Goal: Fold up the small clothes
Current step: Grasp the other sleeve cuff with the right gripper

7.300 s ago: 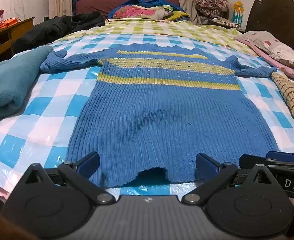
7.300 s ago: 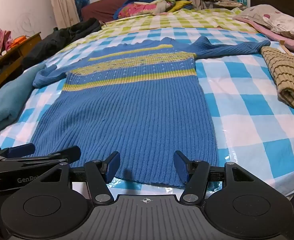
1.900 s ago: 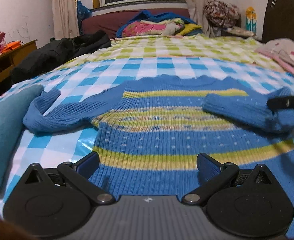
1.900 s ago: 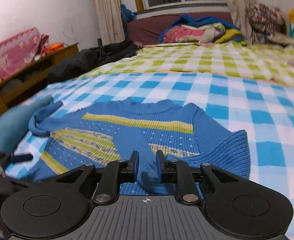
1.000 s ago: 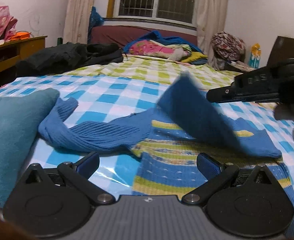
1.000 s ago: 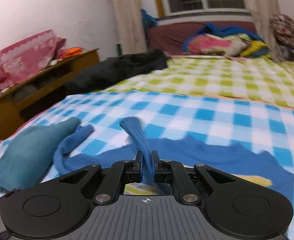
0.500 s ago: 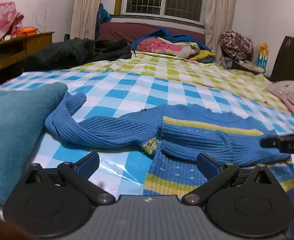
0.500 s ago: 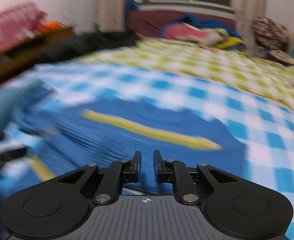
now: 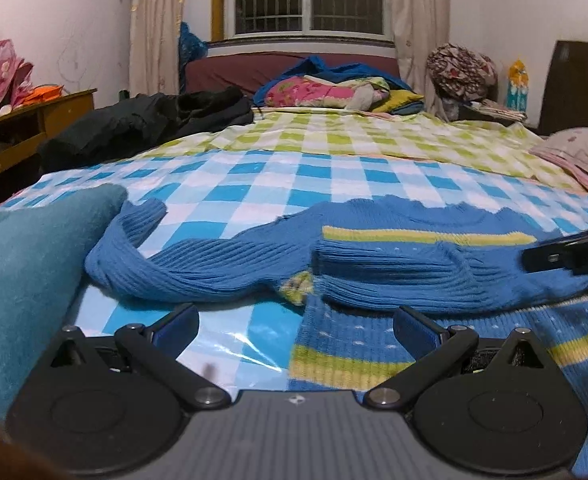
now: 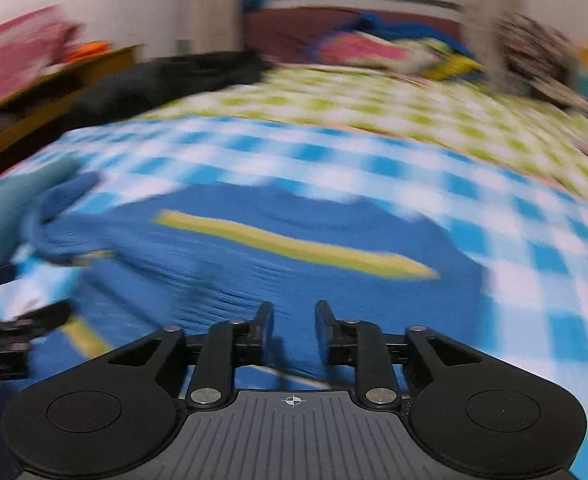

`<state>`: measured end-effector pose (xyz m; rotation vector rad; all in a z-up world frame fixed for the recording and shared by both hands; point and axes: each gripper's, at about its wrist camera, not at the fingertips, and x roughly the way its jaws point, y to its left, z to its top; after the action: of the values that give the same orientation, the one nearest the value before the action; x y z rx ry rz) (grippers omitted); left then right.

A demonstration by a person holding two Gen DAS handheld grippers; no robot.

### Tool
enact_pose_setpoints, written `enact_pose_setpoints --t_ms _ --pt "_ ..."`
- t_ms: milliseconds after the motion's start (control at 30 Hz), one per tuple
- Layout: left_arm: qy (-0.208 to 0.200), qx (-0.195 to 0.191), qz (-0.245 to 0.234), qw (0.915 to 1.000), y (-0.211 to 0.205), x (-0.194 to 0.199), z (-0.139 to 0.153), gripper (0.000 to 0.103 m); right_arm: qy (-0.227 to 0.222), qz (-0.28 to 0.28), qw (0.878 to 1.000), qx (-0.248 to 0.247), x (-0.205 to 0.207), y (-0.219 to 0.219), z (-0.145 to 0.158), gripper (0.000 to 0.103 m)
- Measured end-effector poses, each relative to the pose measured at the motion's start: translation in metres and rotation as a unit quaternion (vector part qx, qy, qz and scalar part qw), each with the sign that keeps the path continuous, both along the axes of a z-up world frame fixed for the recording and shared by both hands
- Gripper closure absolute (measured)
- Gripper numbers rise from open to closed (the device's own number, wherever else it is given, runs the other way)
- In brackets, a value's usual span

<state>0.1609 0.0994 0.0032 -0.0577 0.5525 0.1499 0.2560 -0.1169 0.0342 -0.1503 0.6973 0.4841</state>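
Note:
A blue ribbed sweater [image 9: 434,276] with yellow stripes lies flat on the blue-checked bed cover [image 9: 277,184]. Its right sleeve is folded across the chest; its left sleeve [image 9: 181,264] stretches out toward the left. My left gripper [image 9: 296,326] hovers wide open just above the sweater's left edge, nothing between its fingers. In the blurred right wrist view the sweater [image 10: 294,248] fills the middle. My right gripper [image 10: 294,324] is over the sweater and its jaws are opening, with no cloth pinched between them. Its tip [image 9: 566,254] shows at the right edge of the left wrist view.
A folded teal cloth [image 9: 21,276] lies at the left beside the sleeve. Dark clothes [image 9: 145,124] are heaped at the far left of the bed. Bright bedding [image 9: 334,92] is piled by the headboard, under a window. A wooden cabinet [image 9: 21,132] stands left.
My right gripper carried the right sleeve across the chest, set it down and let go; its jaws went from shut on the sleeve to parted. The left gripper barely moved.

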Motion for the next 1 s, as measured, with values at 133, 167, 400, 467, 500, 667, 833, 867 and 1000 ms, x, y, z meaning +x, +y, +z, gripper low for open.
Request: enact_pose_setpoints --t_ms 133,167,400,467,500,667,833,867,1000 --pt "-0.002 -0.004 0.018 0.9998 0.012 0.001 0.002 0.000 -0.010 0.084 0.996 0.006 0.005 0.052 0.004 0.068" --pt "-0.004 -0.006 0.020 0.9998 0.015 0.001 0.004 0.000 -0.014 0.104 0.994 0.005 0.007 0.064 0.004 0.063" --pt "-0.008 -0.031 0.041 0.9987 0.040 0.003 0.005 0.000 -0.005 0.097 0.995 0.018 0.047 0.075 0.006 0.061" --pt "-0.004 -0.037 0.044 0.9983 0.044 0.005 0.003 0.000 0.009 0.102 0.995 0.011 0.058 0.073 0.002 0.061" --pt "-0.001 -0.040 0.045 0.9982 0.045 0.007 0.001 0.000 0.021 0.114 0.993 0.005 0.062 0.075 -0.002 0.062" --pt "0.004 -0.036 0.049 0.9982 0.047 0.008 -0.003 0.000 0.043 0.184 0.981 -0.048 0.053 0.092 -0.023 0.063" --pt "0.008 -0.031 0.046 0.9984 0.045 0.011 -0.005 0.000 0.025 0.216 0.973 -0.077 0.051 0.105 -0.025 0.062" --pt "0.009 -0.031 0.046 0.9984 0.045 0.012 -0.006 0.000 0.028 0.219 0.972 -0.077 0.055 0.107 -0.026 0.062" --pt "0.009 -0.032 0.048 0.9983 0.047 0.012 -0.006 0.000 0.051 0.223 0.970 -0.080 0.062 0.116 -0.028 0.082"
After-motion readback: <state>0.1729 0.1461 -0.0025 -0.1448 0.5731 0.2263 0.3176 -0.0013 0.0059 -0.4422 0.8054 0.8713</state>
